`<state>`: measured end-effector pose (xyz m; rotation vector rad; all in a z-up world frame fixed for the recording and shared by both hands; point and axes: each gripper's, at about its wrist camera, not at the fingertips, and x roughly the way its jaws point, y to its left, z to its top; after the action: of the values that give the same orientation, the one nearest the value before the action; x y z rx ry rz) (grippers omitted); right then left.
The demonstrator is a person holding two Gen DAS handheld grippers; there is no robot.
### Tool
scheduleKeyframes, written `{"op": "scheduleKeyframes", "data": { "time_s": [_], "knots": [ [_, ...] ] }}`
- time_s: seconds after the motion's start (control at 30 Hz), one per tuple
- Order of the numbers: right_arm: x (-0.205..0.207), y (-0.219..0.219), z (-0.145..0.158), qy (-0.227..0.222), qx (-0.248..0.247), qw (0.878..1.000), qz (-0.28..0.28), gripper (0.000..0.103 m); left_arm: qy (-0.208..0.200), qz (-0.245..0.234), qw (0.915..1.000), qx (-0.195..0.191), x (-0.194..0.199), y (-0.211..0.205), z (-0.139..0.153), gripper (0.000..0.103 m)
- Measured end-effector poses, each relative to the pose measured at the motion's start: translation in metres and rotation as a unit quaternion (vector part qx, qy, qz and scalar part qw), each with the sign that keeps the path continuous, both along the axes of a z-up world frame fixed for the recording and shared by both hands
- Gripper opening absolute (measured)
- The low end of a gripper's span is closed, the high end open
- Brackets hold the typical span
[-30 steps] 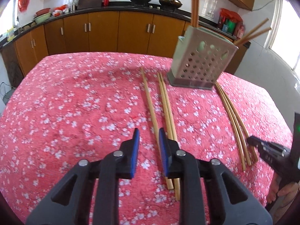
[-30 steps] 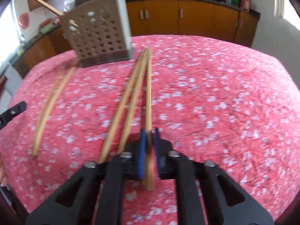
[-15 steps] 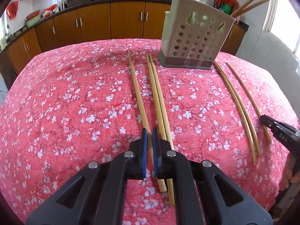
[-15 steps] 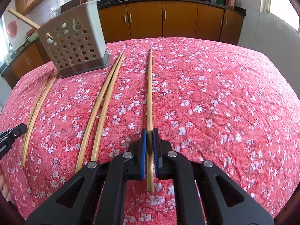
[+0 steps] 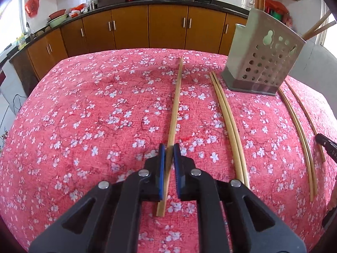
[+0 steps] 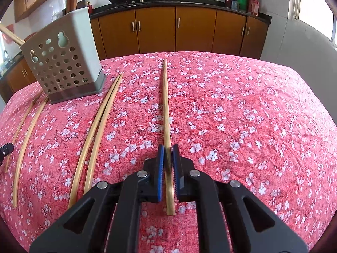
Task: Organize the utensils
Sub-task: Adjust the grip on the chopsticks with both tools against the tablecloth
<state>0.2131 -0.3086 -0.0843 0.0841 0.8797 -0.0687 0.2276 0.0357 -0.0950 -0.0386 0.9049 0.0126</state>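
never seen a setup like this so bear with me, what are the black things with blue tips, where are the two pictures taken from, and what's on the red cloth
They are hand-held tongs, one in each of a person's hands; no robot arm is involved. Each picture comes from a fisheye camera on one tool, looking forward along its fingers.

In the left view, the left tongs are shut on one chopstick. In the right view, the right tongs are shut on another chopstick.

More loose chopsticks lie on the flowered red tablecloth, beside a perforated grey utensil holder that already has some chopsticks standing in it. The job is sorting utensils.
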Motion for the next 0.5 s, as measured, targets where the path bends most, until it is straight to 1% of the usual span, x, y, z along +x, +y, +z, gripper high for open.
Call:
{"op": "scheduleKeyframes", "data": {
  "time_s": [0.03,0.07,0.1,0.13,0.17,0.2,0.23,0.3,0.33,0.43,0.47,0.5],
  "knots": [
    [0.001,-0.002,0.0,0.0,0.002,1.0,-0.003,0.018,0.0,-0.001,1.0,0.003,0.0,-0.001,0.0,0.012],
    [0.001,-0.003,-0.001,0.0,0.001,1.0,-0.007,0.036,0.0,-0.003,1.0,0.007,-0.001,-0.001,0.001,0.012],
    [0.0,-0.004,-0.001,0.002,0.001,1.0,-0.011,0.05,0.0,-0.007,0.9999,0.01,0.0,-0.001,0.001,0.012],
    [0.001,-0.006,-0.003,0.011,-0.005,1.0,-0.021,0.078,0.0,-0.009,0.9999,0.012,-0.003,-0.004,0.001,0.012],
    [0.0,-0.009,-0.004,0.012,-0.002,1.0,-0.024,0.074,0.0,-0.012,0.9999,0.011,-0.004,-0.005,0.001,0.012],
    [-0.003,-0.007,-0.003,0.008,0.001,1.0,-0.025,0.067,0.0,-0.013,0.9999,0.008,-0.004,-0.003,0.001,0.012],
    [-0.004,-0.008,-0.002,0.003,0.007,1.0,-0.024,0.054,0.0,-0.013,0.9999,0.006,-0.004,-0.003,0.0,0.012],
    [-0.005,-0.009,-0.001,-0.002,0.012,1.0,-0.016,0.038,0.0,-0.013,0.9999,0.003,-0.004,-0.002,0.0,0.012],
    [-0.006,-0.008,-0.001,-0.002,0.008,1.0,-0.015,0.033,0.0,-0.013,0.9999,0.004,-0.004,-0.002,0.0,0.012],
    [-0.012,-0.008,0.0,-0.001,0.007,1.0,-0.011,0.028,0.001,-0.017,0.9998,0.009,-0.005,-0.001,0.0,0.013],
    [-0.013,-0.008,0.001,0.0,0.01,1.0,-0.005,0.023,0.002,-0.018,0.9998,0.012,-0.006,-0.001,0.001,0.013],
    [-0.015,-0.006,0.001,0.0,0.011,1.0,0.002,0.021,0.003,-0.018,0.9997,0.014,-0.006,-0.002,0.001,0.014]
  ]
}}
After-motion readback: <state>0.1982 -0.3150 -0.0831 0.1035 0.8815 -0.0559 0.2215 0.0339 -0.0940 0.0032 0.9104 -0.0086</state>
